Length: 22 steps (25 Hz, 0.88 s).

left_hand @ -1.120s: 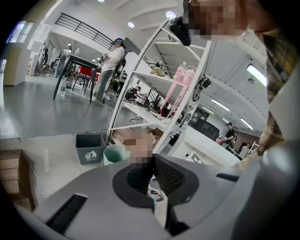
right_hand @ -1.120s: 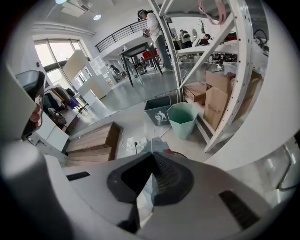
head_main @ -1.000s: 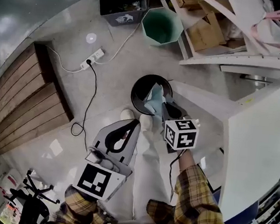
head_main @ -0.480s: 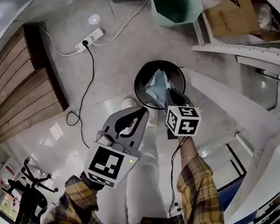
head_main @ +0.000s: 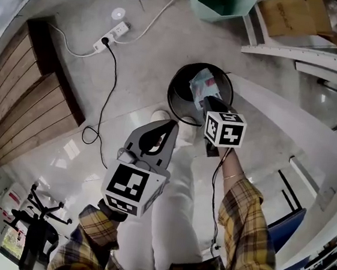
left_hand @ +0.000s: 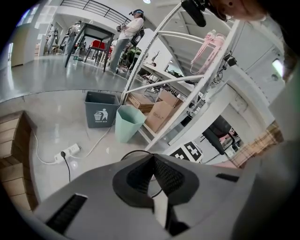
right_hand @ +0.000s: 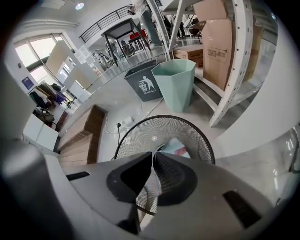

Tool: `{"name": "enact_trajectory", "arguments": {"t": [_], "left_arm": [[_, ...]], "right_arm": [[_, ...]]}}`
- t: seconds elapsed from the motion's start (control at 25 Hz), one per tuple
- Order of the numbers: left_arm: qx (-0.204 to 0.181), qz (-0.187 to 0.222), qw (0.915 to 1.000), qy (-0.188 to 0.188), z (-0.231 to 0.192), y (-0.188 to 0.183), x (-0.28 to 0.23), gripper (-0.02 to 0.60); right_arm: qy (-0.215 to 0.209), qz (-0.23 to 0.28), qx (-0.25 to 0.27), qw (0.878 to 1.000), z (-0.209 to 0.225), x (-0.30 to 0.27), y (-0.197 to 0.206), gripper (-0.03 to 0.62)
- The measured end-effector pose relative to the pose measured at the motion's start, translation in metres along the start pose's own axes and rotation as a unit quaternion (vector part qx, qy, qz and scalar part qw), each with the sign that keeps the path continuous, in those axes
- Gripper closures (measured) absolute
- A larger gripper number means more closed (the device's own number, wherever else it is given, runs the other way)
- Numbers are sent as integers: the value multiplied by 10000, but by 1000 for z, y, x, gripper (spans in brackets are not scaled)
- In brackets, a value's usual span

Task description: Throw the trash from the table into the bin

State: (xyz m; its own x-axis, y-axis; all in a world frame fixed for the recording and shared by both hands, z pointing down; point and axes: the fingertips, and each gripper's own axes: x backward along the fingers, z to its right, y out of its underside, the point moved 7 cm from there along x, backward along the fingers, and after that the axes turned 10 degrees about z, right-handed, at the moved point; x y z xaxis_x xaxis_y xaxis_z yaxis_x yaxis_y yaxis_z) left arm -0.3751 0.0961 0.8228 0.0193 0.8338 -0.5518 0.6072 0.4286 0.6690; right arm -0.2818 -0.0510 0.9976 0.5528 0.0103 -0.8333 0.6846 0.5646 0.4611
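A round black mesh bin (head_main: pixel 177 81) stands on the floor in front of the person's feet. My right gripper (head_main: pixel 206 103) points steeply down over its mouth, shut on a thin light-blue and pink wrapper (head_main: pixel 203 82) that hangs inside the rim. In the right gripper view the jaws (right_hand: pixel 153 153) meet tip to tip, with the wrapper (right_hand: pixel 178 147) showing just past them above the bin's mesh (right_hand: pixel 140 123). My left gripper (head_main: pixel 168 126) is lower left of the bin, shut and empty; its tips (left_hand: pixel 153 157) touch, and the bin's rim (left_hand: pixel 133 152) shows beyond.
A teal bin (head_main: pixel 223 1) and a grey bin (right_hand: pixel 145 84) stand farther off. A power strip with a black cable (head_main: pixel 111 34) lies left of the mesh bin, beside a wooden platform (head_main: pixel 28 91). A white table frame (head_main: pixel 289 133) and cardboard boxes (head_main: pixel 291 15) are on the right.
Both grippers have sunk toward the floor. The wrapper in the right gripper has come down with it, from above the bin to within its rim.
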Motion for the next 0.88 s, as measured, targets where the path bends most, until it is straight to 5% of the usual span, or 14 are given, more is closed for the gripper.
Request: {"name": "enact_trajectory", "arguments": {"t": [0.44,0.88], "left_arm": [[-40,69,10000,9,12,-17,6,574],[-346,257,9977,514,79,-84,62,574]], "right_arm": [[-35,111,89,9999,-17,30,-23,592],[-245,584,292,9976,-77,151,-78,592]]}}
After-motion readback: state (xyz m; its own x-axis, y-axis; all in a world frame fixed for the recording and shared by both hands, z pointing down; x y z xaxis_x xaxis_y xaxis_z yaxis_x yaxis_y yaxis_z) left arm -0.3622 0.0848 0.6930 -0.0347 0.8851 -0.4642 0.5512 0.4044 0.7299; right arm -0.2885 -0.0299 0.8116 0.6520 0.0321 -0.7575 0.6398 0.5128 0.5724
